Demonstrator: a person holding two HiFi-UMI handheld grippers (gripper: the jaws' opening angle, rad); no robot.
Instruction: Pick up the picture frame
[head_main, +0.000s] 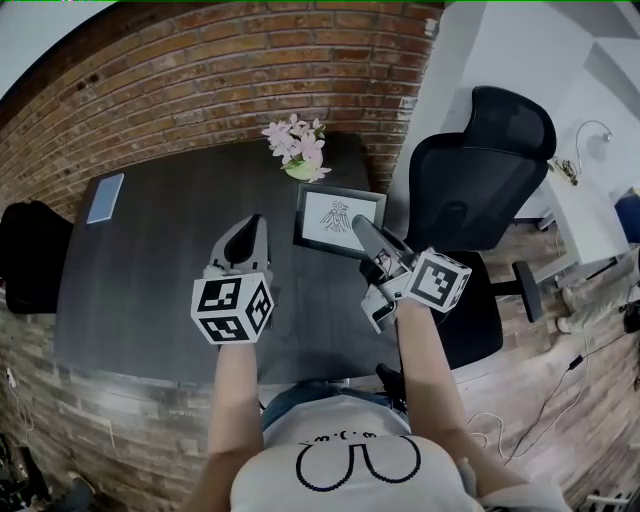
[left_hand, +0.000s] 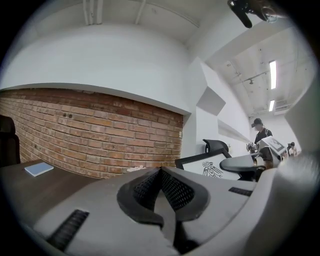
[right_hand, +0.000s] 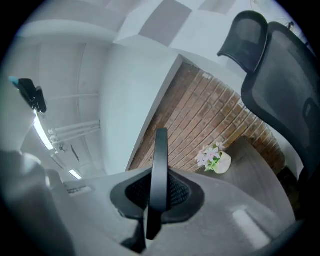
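The picture frame (head_main: 338, 218), black-rimmed with a white print of a dark figure, hangs over the dark table (head_main: 160, 280) at its right side. My right gripper (head_main: 362, 230) is shut on the frame's near right edge. In the right gripper view the black rim (right_hand: 160, 165) runs edge-on between the jaws. The left gripper view shows the frame's face (left_hand: 210, 167) tilted, with the right gripper (left_hand: 245, 162) on it. My left gripper (head_main: 255, 222) is to the left of the frame, apart from it. Its jaws are shut with nothing between them (left_hand: 161, 172).
A pale vase of pink flowers (head_main: 298, 150) stands on the table just behind the frame. A blue notebook (head_main: 105, 197) lies at the far left. A black office chair (head_main: 480, 180) stands to the right of the table, a brick wall behind. A person (left_hand: 260, 131) stands far off.
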